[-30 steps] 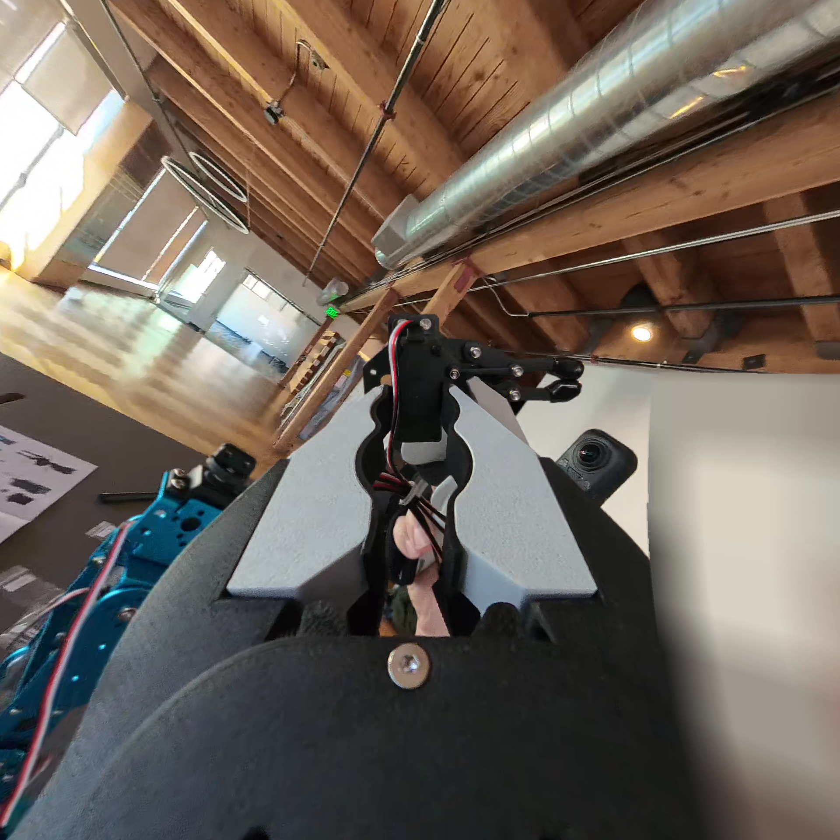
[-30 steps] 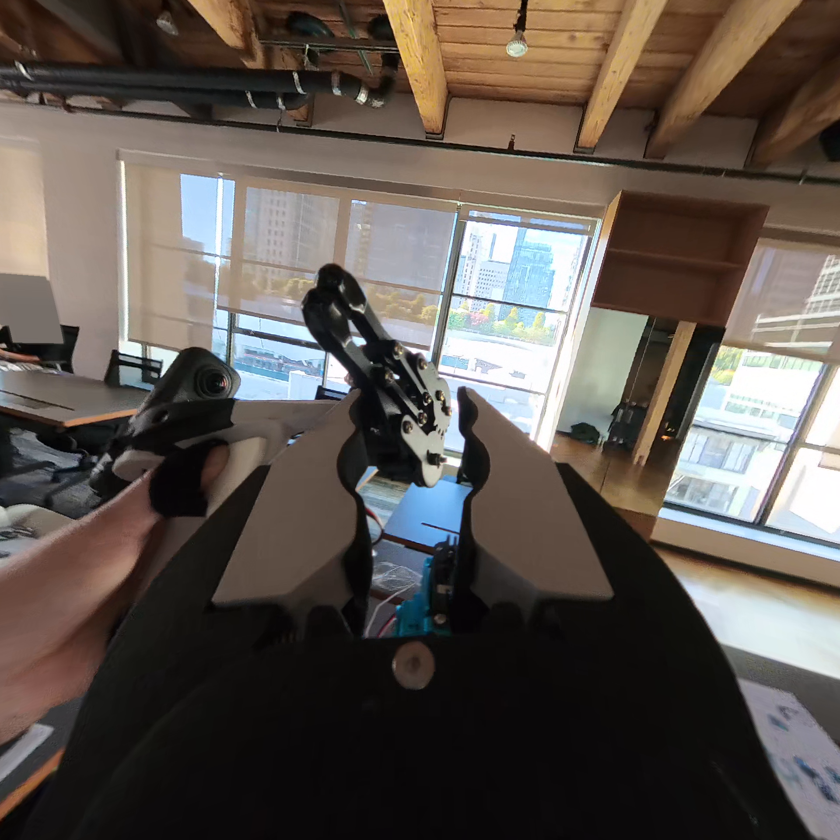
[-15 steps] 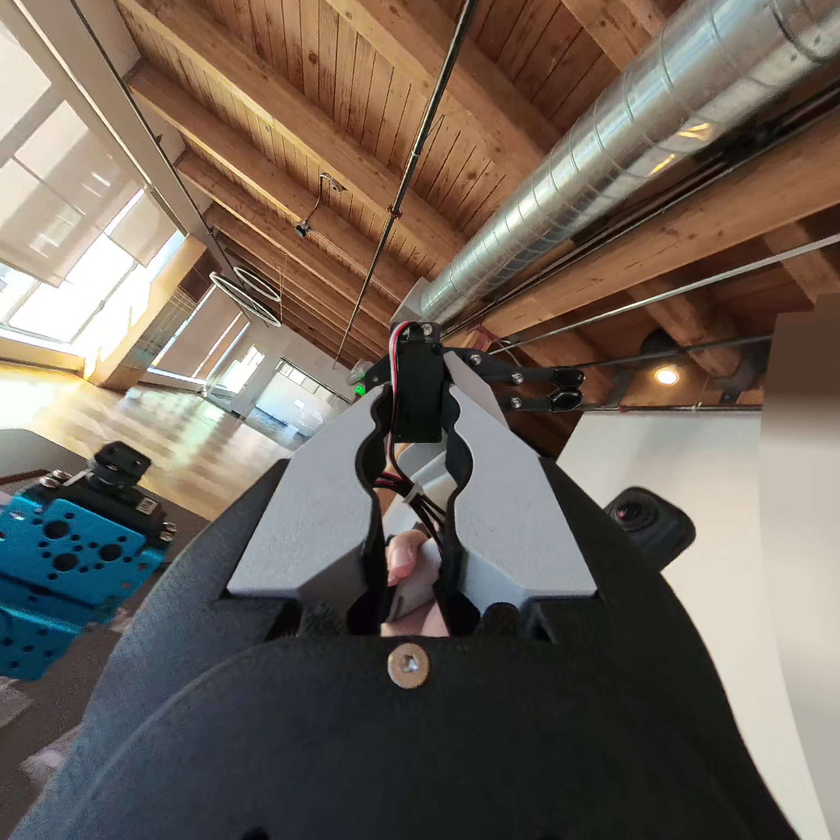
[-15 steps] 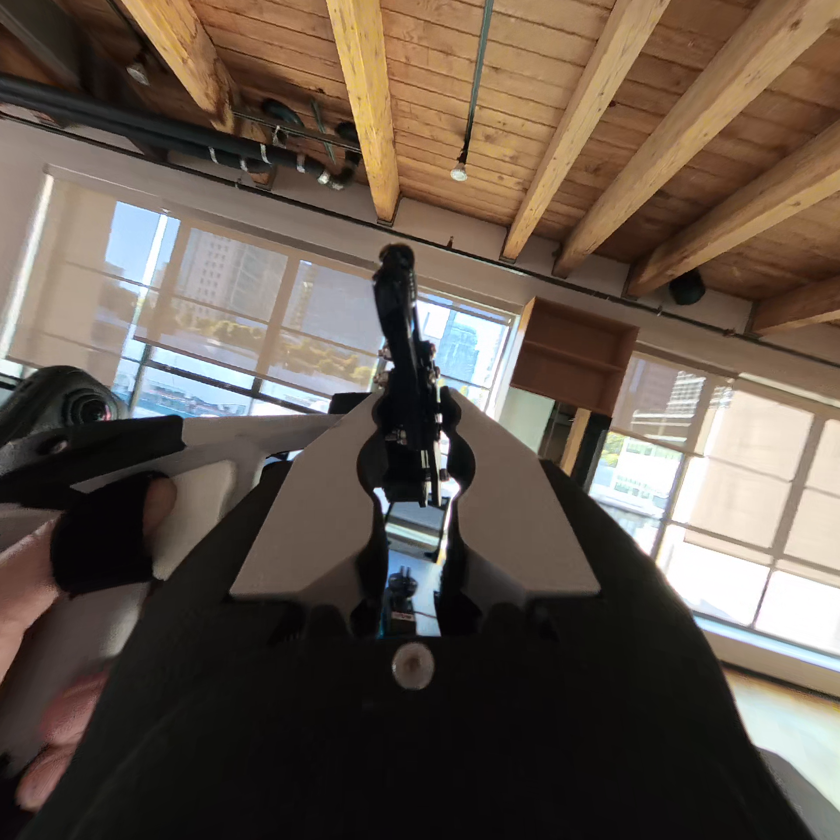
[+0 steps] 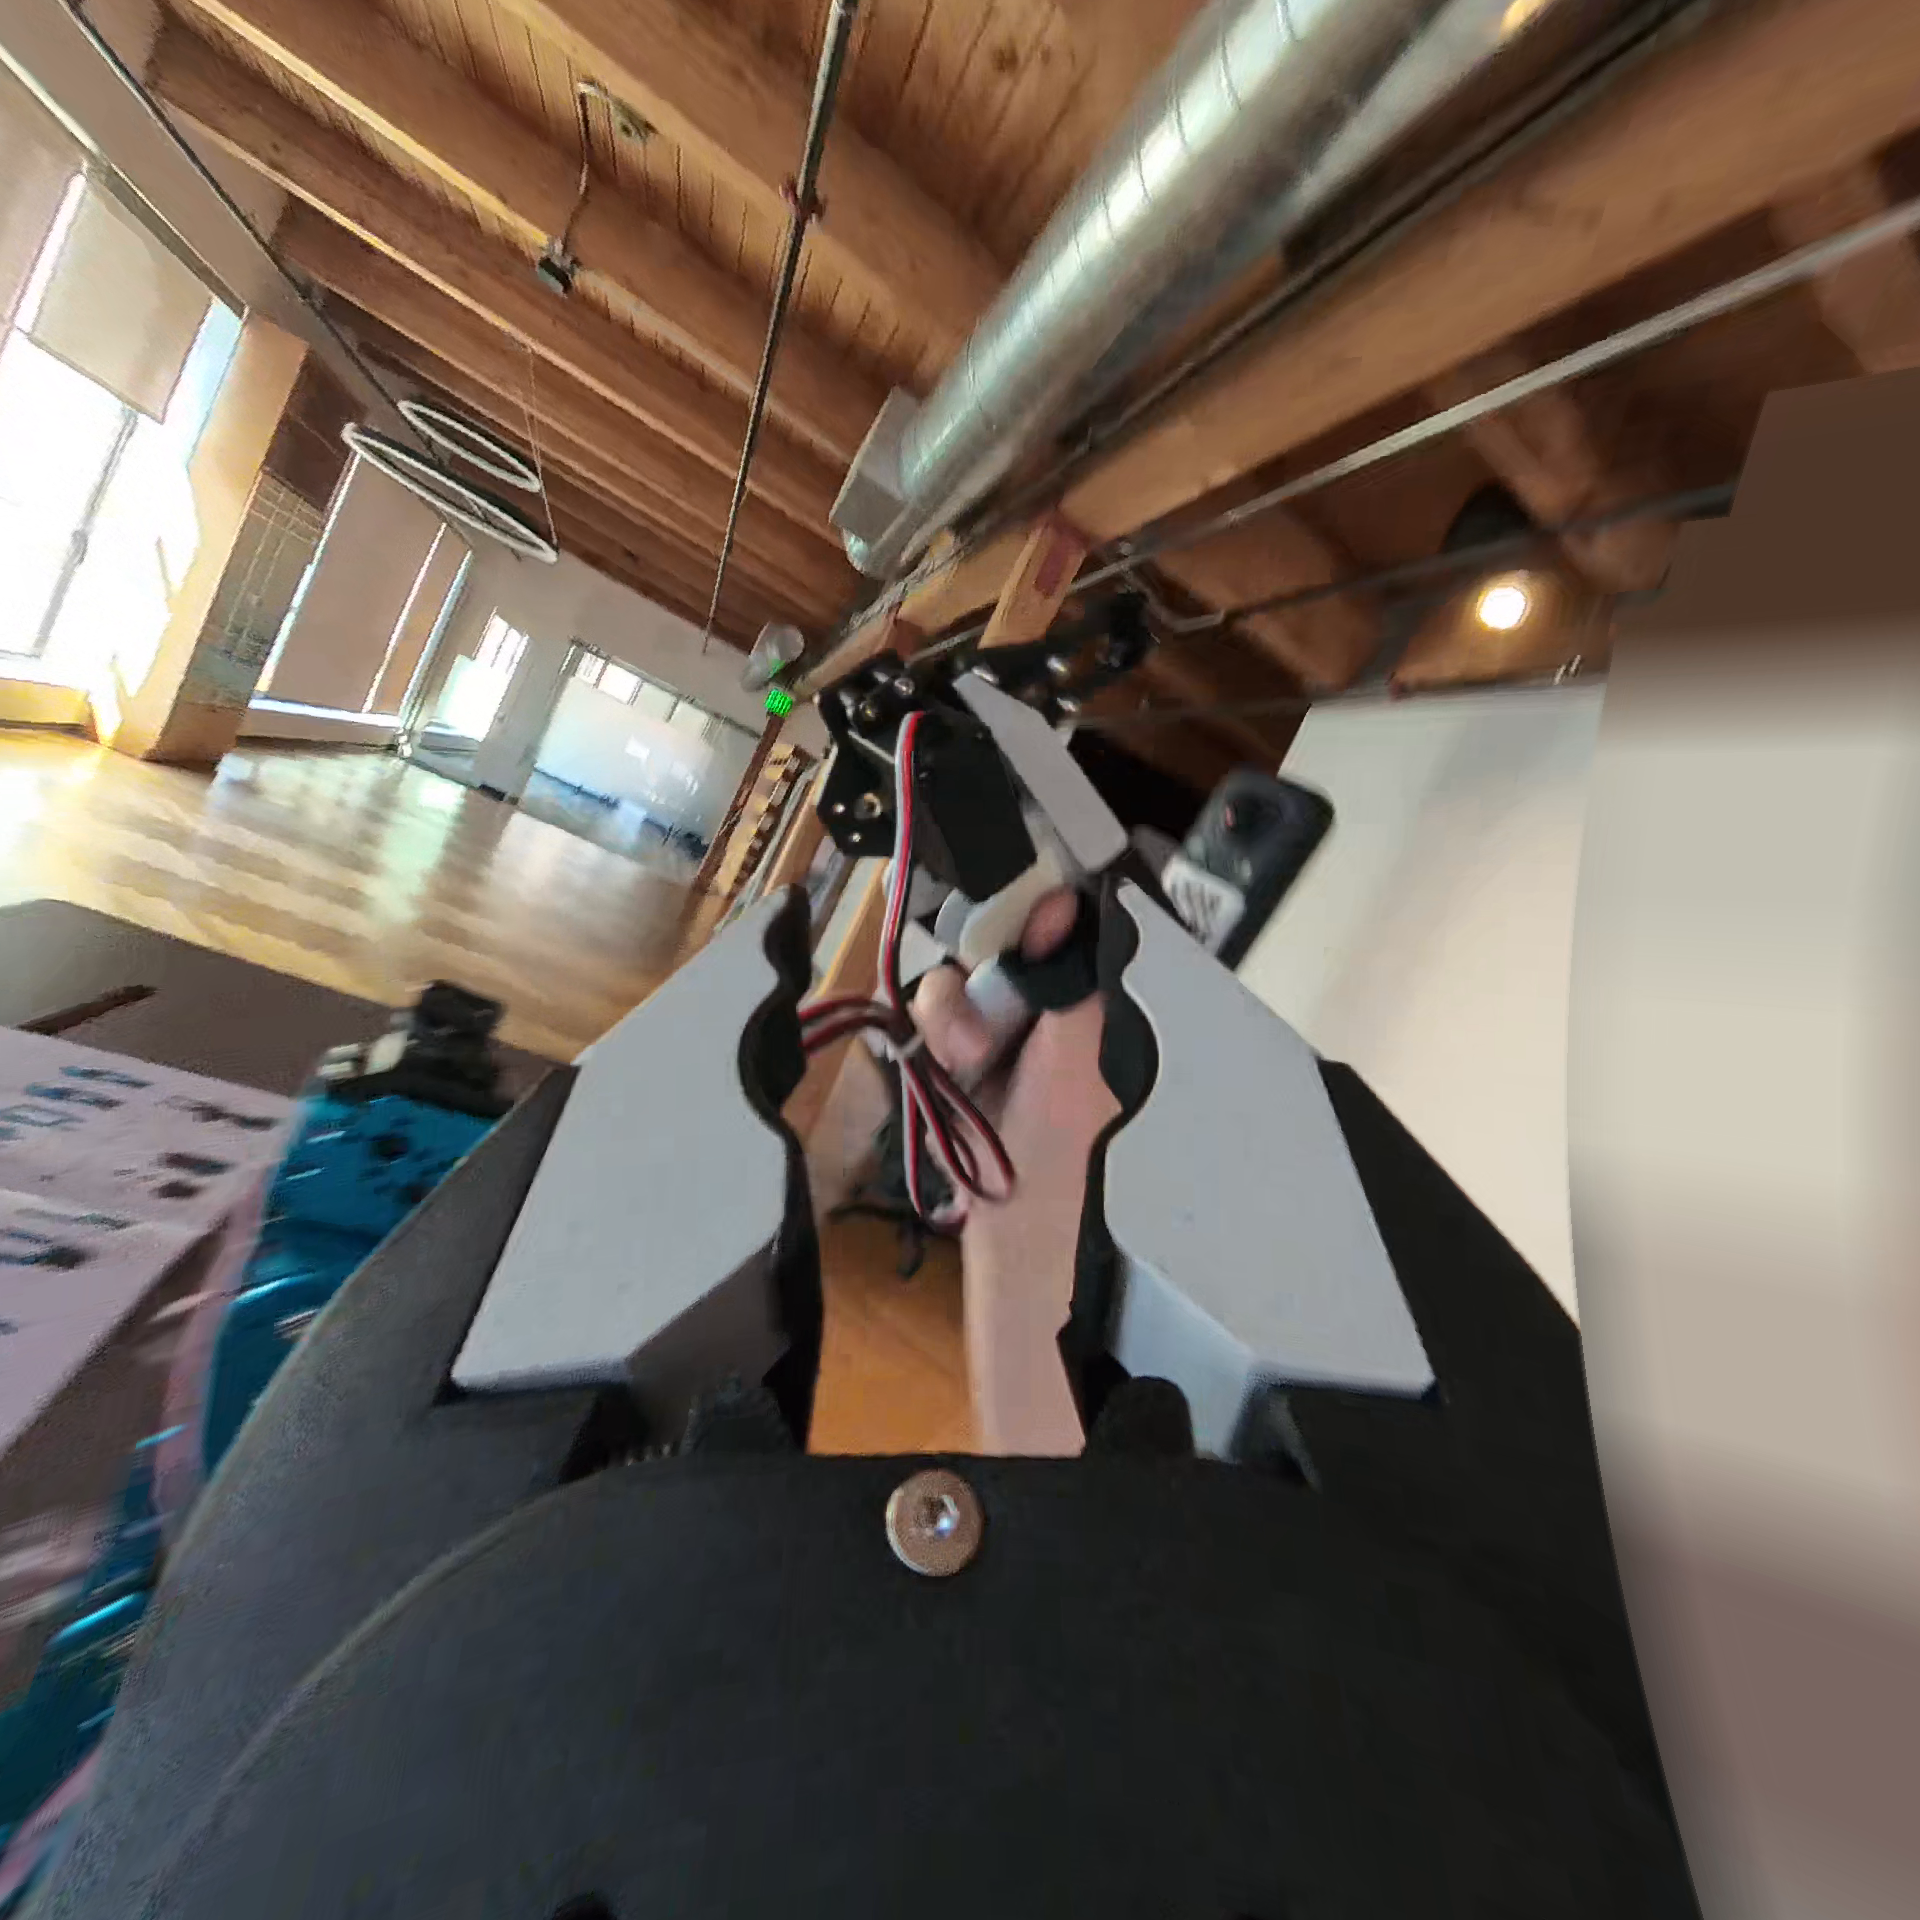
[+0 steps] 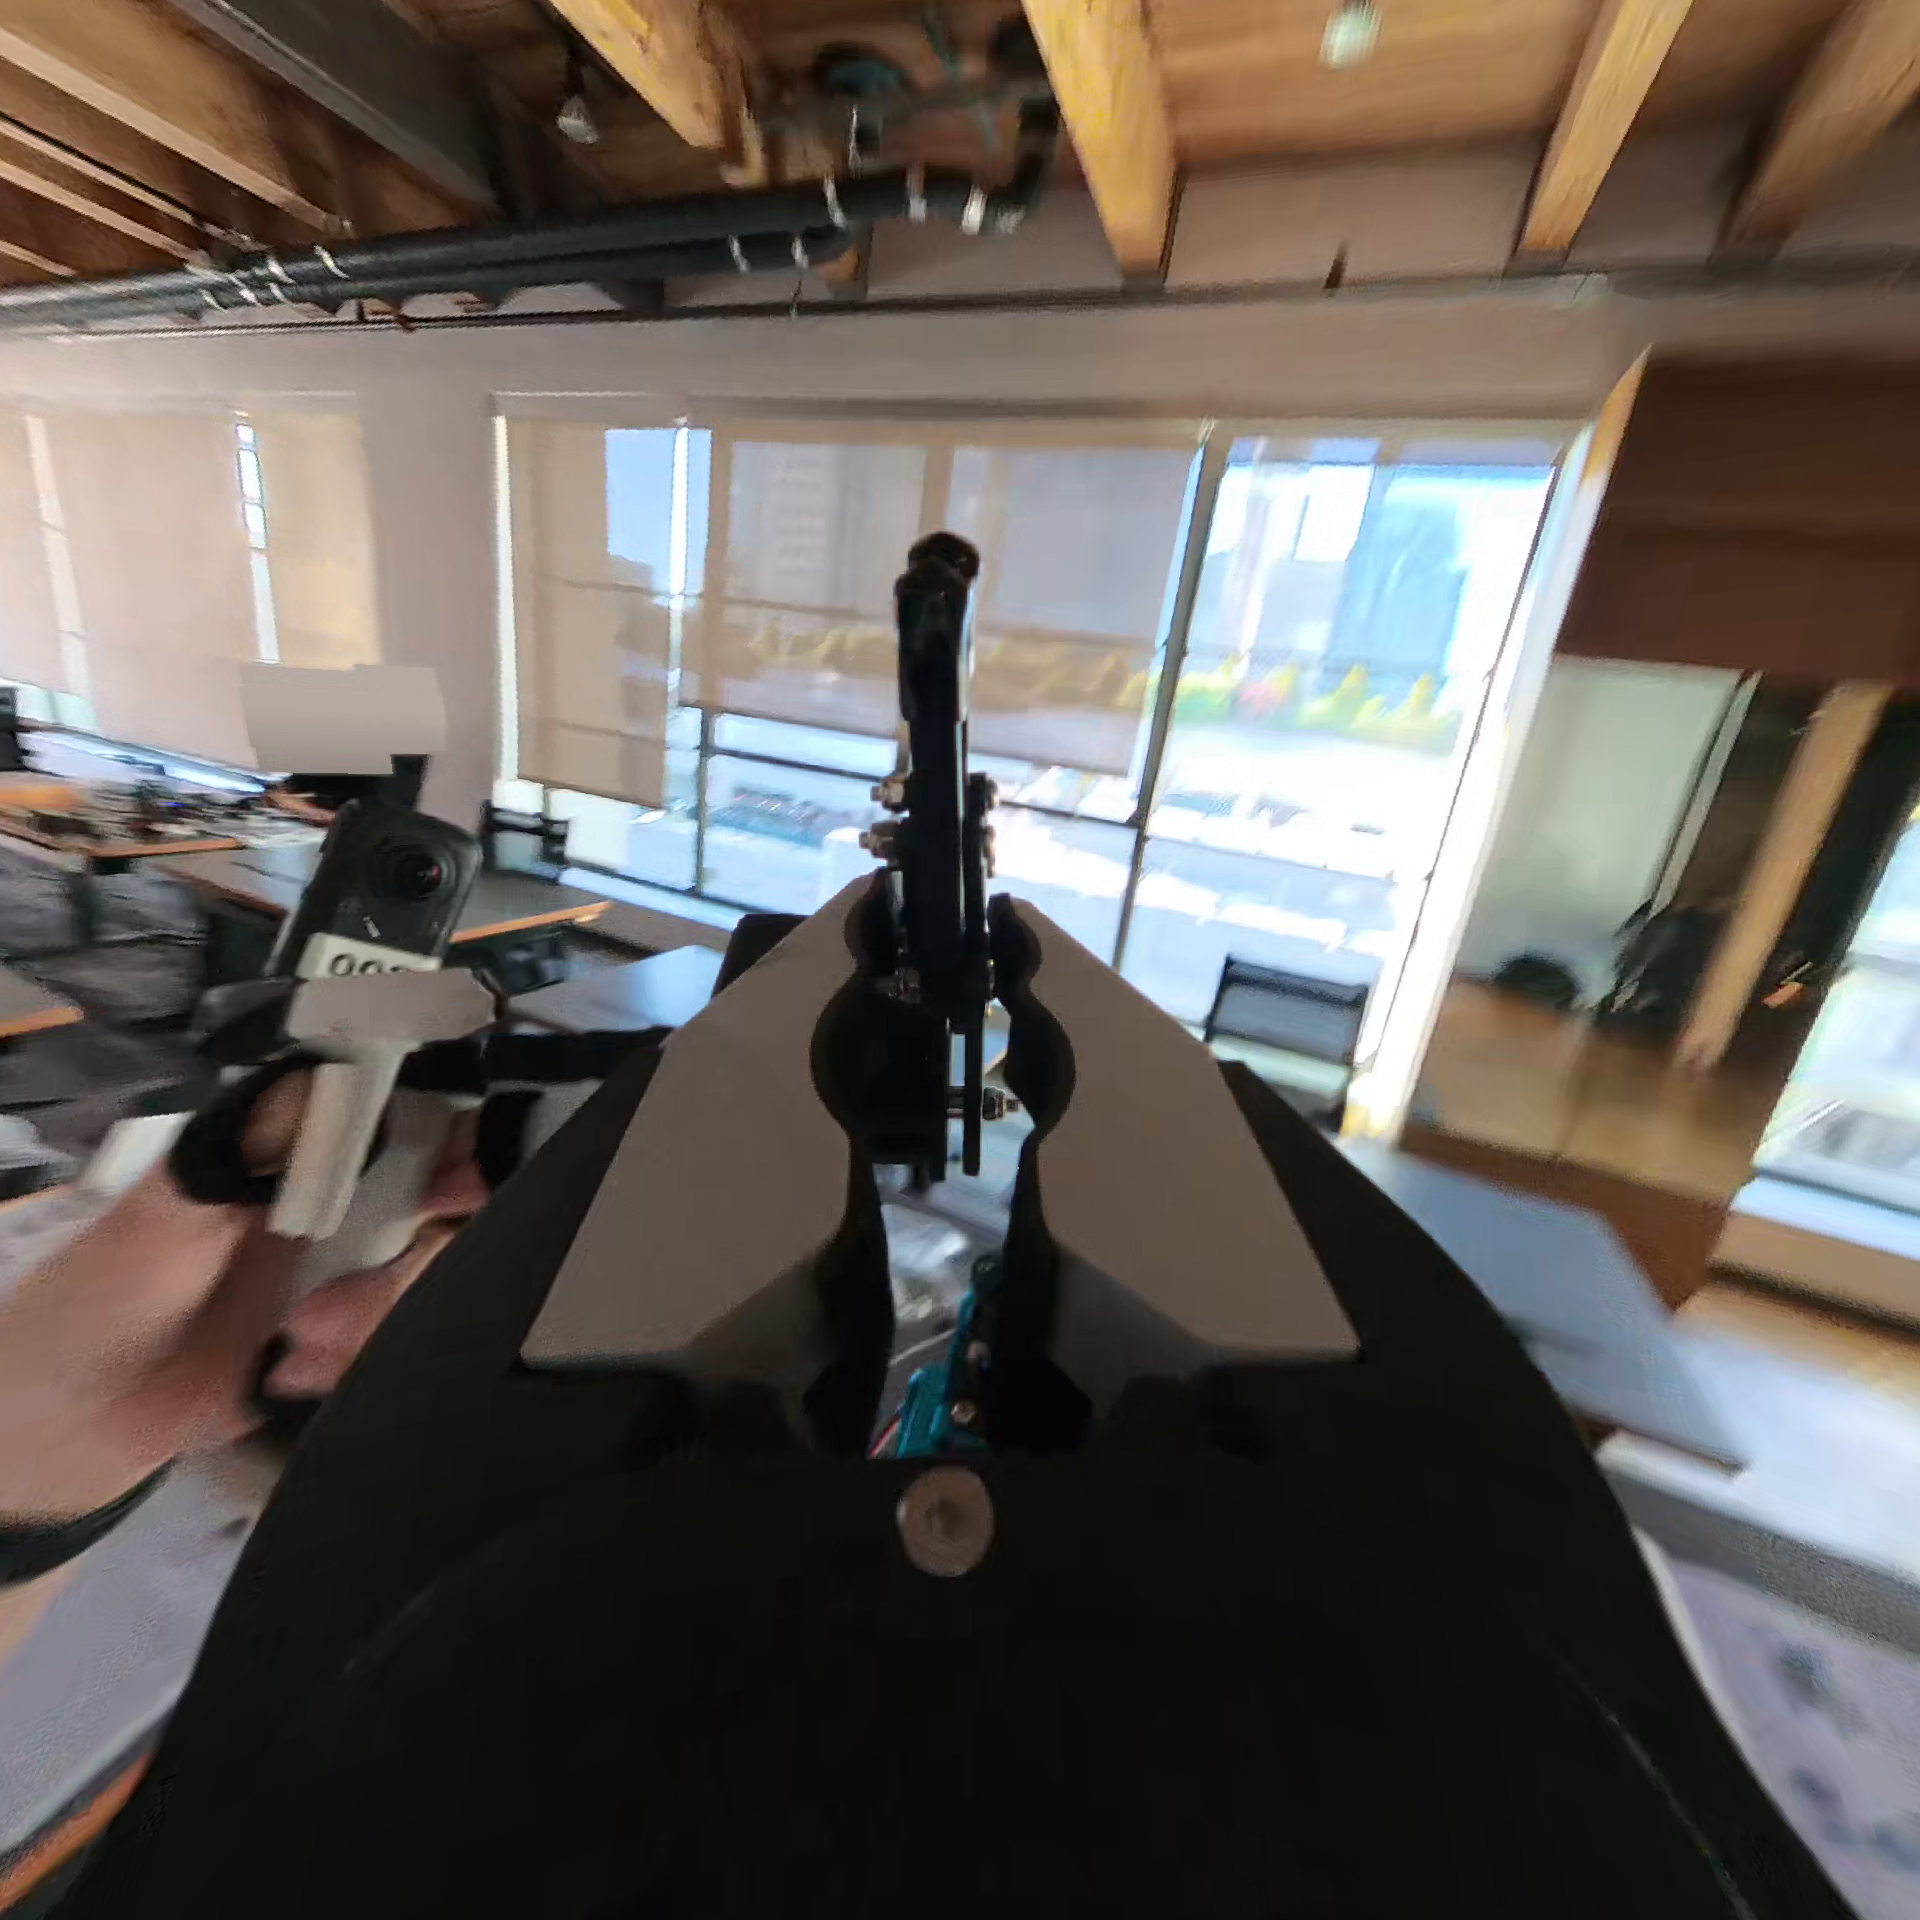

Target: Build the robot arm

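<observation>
The left gripper has let go of the black servo claw and now stands with jaws wide open, nothing between them. The right gripper alone carries the claw, clamped shut on its base and holding it upright in the air.

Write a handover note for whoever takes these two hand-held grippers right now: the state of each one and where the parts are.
Left hand-held gripper: open and holding nothing. It points at the black servo claw just ahead of its fingers and does not grip it.
Right hand-held gripper: shut on the black servo claw, with the claw tip pointing up past the fingers.
Red, white and black wires hang loose from the claw's servo.
Blue metal arm: low on the left, by the dark table and a printed sheet. It is blurred, so I cannot tell whether the wires reach it.
</observation>
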`<state>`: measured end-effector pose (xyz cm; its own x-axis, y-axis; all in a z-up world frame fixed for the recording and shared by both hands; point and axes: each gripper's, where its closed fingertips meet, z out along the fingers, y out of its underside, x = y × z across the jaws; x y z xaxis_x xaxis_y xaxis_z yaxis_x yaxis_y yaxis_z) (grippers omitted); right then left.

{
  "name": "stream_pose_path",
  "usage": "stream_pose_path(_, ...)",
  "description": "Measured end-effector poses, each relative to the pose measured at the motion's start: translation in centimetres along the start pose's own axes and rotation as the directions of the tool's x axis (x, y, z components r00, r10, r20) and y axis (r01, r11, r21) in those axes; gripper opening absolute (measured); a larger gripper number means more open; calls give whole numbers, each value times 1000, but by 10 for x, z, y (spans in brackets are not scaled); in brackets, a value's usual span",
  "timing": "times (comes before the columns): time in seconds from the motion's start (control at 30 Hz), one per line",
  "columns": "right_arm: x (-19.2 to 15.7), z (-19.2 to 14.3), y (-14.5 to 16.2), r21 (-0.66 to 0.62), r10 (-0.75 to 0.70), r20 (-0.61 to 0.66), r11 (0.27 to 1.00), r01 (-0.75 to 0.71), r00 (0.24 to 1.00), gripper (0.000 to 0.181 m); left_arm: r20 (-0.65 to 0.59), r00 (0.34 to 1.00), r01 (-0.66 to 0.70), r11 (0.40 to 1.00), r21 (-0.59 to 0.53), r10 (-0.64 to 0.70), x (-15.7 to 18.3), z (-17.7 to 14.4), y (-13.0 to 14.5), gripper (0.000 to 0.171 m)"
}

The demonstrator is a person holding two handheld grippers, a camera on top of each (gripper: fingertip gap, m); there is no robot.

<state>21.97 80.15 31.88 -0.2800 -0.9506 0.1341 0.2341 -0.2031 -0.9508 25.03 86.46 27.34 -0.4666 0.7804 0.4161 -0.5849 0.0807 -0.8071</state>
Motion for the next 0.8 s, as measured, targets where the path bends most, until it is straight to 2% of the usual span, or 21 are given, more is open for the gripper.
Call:
stream_pose_path(0.07, 5, 6, 17, -97, 120, 52, 989, -115, 991, 16, 21, 992, -123, 989, -82, 125, -23, -27, -4, 49)
stream_pose_path(0.13, 11, 9, 35, -163, 186, 49, 971, -175, 981, 15, 36, 970, -231, 960, -161, 239, -59, -41, -4, 48)
stream_pose_path(0.23, 26, 9, 52, -190, 214, -16, 959, -213, 977, 15, -31, 933, -353, 898, -264, 358, -108, -32, 11, 33)
stream_pose_path(0.3, 24, 11, 61, -223, 279, 16, 937, -269, 960, 17, -116, 914, -406, 884, -232, 389, -125, -15, 16, 24)
stream_pose_path(0.4, 25, 19, 74, -252, 343, -9, 908, -334, 939, 17, -237, 917, -370, 906, -207, 321, -121, 7, 24, 34)
stream_pose_path(0.5, 24, 29, 86, -272, 384, -57, 882, -384, 922, 17, -203, 892, -445, 866, -228, 404, -121, 19, 38, 49)
stream_pose_path(0.63, 32, 38, 94, -285, 345, -121, 886, -365, 931, 16, -147, 847, -531, 808, -254, 511, -118, 28, 52, 44)
stream_pose_path(0.8, 36, 42, 100, -298, 361, -150, 871, -391, 920, 17, -120, 861, -507, 809, -298, 495, -119, 39, 60, 39)
